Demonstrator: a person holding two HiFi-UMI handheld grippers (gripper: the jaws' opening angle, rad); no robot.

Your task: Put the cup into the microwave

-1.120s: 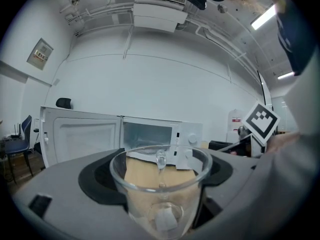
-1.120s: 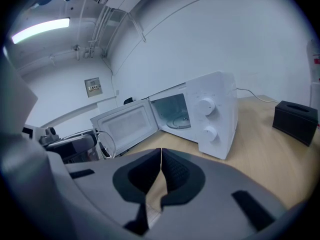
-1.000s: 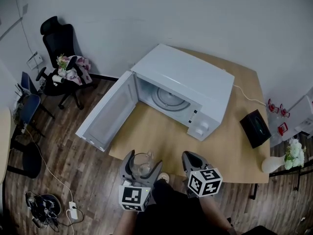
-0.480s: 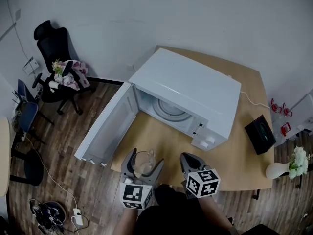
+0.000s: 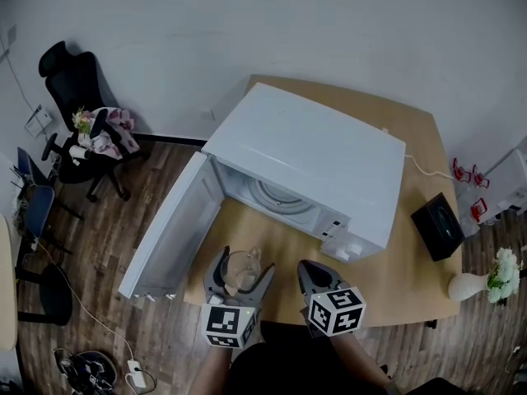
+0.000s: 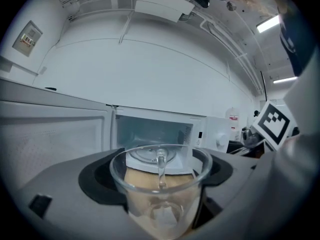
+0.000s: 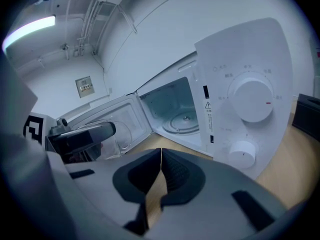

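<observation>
A clear glass cup (image 5: 241,271) with a handle sits between the jaws of my left gripper (image 5: 240,275), which is shut on it; it fills the left gripper view as the cup (image 6: 160,186). Straight ahead stands the white microwave (image 5: 317,159) on the wooden table (image 5: 420,229), its door (image 5: 169,225) swung wide to the left and the glass turntable (image 5: 276,196) showing inside. The cup hangs over the table's near edge, short of the cavity. My right gripper (image 5: 314,276) is shut on nothing, beside the left one, facing the microwave's dial panel (image 7: 250,104).
A black box (image 5: 437,226) lies on the table's right side, and a white vase with flowers (image 5: 486,276) stands past the right corner. An office chair (image 5: 82,113) is at the far left on the wood floor. Cables lie on the floor at lower left.
The view has drawn nearer to the microwave, with both grippers and the cup carried forward towards its open front. The grip on the cup is unchanged.
</observation>
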